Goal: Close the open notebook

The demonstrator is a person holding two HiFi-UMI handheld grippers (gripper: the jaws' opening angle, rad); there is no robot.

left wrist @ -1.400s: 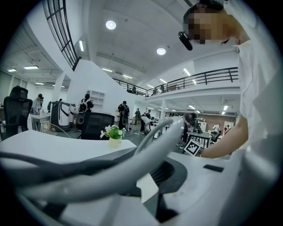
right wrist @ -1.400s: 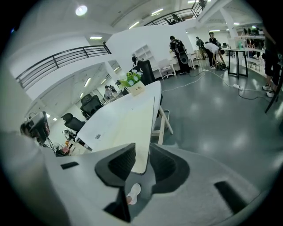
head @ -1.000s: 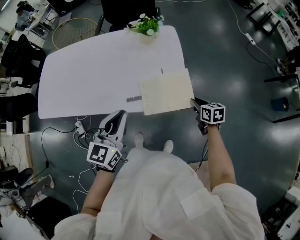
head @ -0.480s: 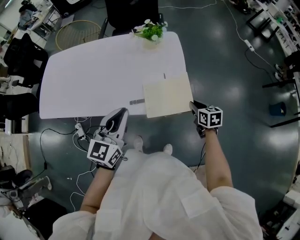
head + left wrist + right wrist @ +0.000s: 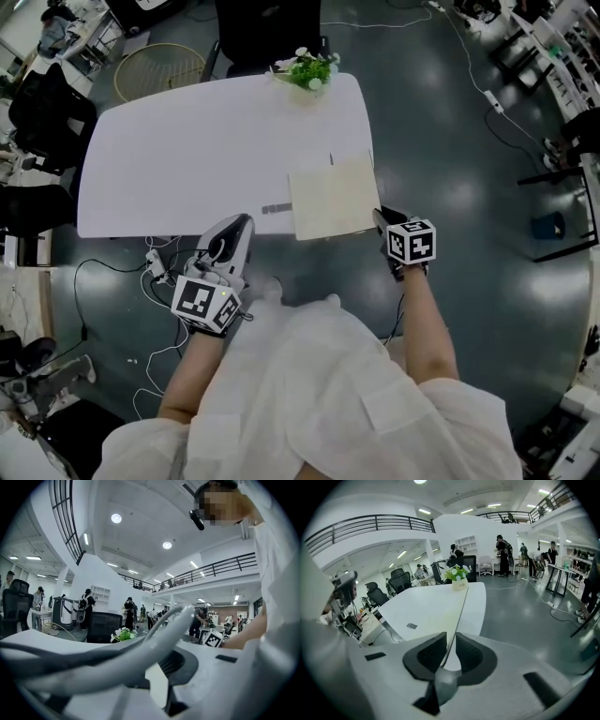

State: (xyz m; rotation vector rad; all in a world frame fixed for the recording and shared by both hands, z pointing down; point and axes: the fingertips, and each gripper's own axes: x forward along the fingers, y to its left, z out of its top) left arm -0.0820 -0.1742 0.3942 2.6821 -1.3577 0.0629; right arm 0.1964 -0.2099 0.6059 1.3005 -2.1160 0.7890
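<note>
The notebook (image 5: 333, 197) lies at the right end of the white table (image 5: 187, 150), showing a cream sheet. My right gripper (image 5: 380, 217) is at its near right corner, shut on the sheet's thin edge. In the right gripper view that edge (image 5: 459, 616) runs up from between the dark pads (image 5: 429, 654); the jaws have just closed a little onto it. My left gripper (image 5: 239, 225) hovers off the table's near edge, left of the notebook, with its fingers together and nothing in them. A white cable crosses the left gripper view.
A potted plant (image 5: 307, 70) stands at the table's far edge, and a small grey strip (image 5: 274, 207) lies left of the notebook. Cables (image 5: 155, 262) trail on the floor below the table. A dark chair (image 5: 262, 28) stands behind it.
My right gripper has risen a little with the sheet's edge, and the cream sheet now looks narrower. My left gripper has also risen slightly.
</note>
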